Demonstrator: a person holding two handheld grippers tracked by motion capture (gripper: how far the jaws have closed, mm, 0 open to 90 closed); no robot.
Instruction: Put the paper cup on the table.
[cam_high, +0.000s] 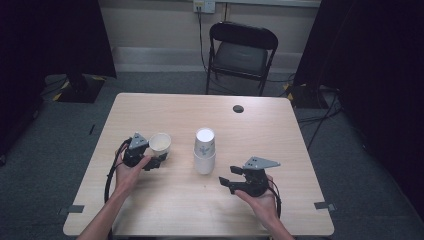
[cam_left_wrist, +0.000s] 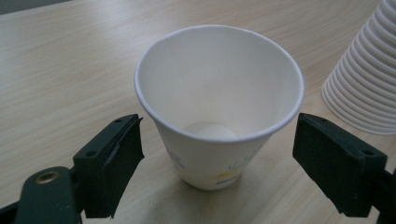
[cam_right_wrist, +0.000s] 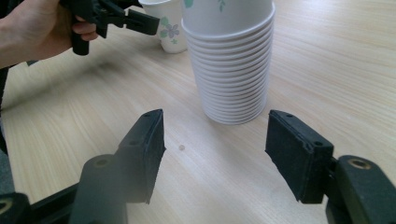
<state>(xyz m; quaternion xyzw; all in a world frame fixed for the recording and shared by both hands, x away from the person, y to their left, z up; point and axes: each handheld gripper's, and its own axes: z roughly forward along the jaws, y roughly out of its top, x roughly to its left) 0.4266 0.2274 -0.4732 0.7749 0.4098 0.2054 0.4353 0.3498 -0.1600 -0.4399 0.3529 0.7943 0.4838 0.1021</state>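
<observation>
Single paper cup (cam_left_wrist: 218, 105) stands upright, mouth up, just left of the inverted cup stack (cam_high: 205, 150) at mid-table; left gripper (cam_high: 156, 161) has its jaws spread either side of the cup wall, pads clear of it, so nothing is pinched. Right gripper (cam_high: 226, 182) sits just right of the stack and nearer the person, jaws wide and empty, pointed at the stack's base with its vertical axis between them. Left hand (cam_high: 131, 172) is the nearer one to the lone cup; my guess is the stack is next.
</observation>
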